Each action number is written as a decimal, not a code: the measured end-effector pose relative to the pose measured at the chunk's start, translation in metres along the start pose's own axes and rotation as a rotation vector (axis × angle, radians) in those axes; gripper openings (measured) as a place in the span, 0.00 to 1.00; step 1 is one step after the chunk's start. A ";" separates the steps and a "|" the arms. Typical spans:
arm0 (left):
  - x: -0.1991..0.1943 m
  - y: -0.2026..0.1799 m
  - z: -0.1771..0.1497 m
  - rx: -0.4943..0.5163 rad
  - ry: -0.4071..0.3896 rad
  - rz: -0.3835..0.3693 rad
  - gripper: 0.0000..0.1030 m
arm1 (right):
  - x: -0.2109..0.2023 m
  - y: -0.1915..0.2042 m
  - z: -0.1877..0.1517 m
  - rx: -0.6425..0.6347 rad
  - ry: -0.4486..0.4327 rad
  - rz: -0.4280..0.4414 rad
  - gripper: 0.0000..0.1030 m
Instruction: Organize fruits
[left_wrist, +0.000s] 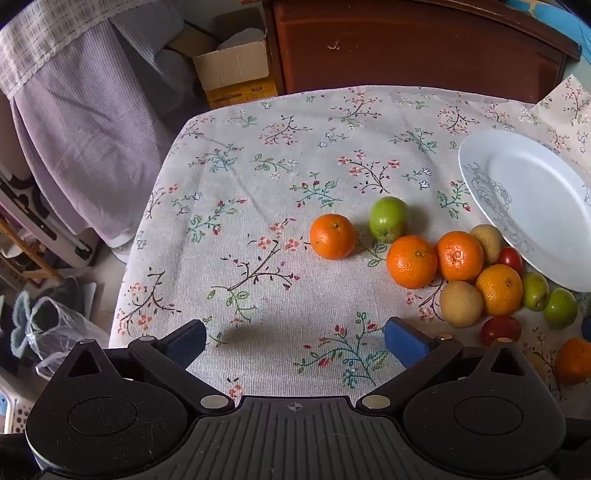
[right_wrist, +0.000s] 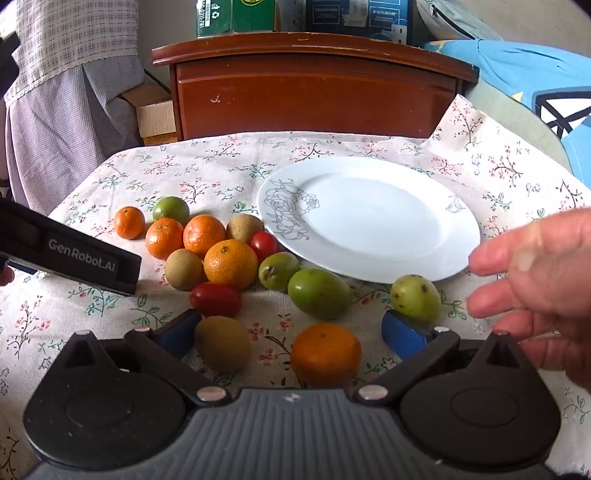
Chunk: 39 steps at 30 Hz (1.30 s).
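Observation:
A pile of fruit lies on the floral tablecloth beside a white plate (right_wrist: 369, 221): several oranges (right_wrist: 230, 263), green fruits (right_wrist: 318, 293), brown fruits (right_wrist: 184, 269) and two red tomatoes (right_wrist: 215, 300). My right gripper (right_wrist: 291, 332) stands open low over the cloth, with a brown fruit (right_wrist: 223, 343) and an orange (right_wrist: 325, 353) lying loose between its fingers. My left gripper (left_wrist: 294, 341) is open over bare cloth, left of the pile; an orange (left_wrist: 332, 236) and a green fruit (left_wrist: 388, 218) lie ahead of it. The white plate (left_wrist: 532, 206) is at its right.
A person's bare hand (right_wrist: 539, 280) hovers at the right, near a spotted green fruit (right_wrist: 415, 299). The left gripper's body (right_wrist: 74, 254) reaches in from the left. A brown wooden cabinet (right_wrist: 314, 92) stands behind the table. A cardboard box (left_wrist: 232, 70) and bags lie on the floor at left.

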<state>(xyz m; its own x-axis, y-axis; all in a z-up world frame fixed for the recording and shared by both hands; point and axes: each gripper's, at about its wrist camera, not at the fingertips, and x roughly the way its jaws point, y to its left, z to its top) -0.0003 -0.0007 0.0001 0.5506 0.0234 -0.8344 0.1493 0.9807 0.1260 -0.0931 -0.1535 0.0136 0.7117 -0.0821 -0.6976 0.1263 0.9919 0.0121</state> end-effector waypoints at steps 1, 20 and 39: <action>0.000 0.000 0.001 -0.004 0.002 -0.004 1.00 | 0.000 -0.001 0.000 0.009 0.000 0.007 1.00; -0.001 0.001 0.004 -0.008 -0.001 -0.027 1.00 | 0.001 0.002 0.000 0.012 0.001 0.017 1.00; -0.004 0.000 -0.002 -0.006 -0.001 -0.039 1.00 | -0.005 -0.003 -0.002 0.019 0.021 0.017 0.99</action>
<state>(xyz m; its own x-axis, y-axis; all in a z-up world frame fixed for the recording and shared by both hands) -0.0041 -0.0005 0.0024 0.5451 -0.0147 -0.8383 0.1653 0.9821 0.0903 -0.0982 -0.1555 0.0154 0.6990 -0.0633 -0.7123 0.1275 0.9911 0.0371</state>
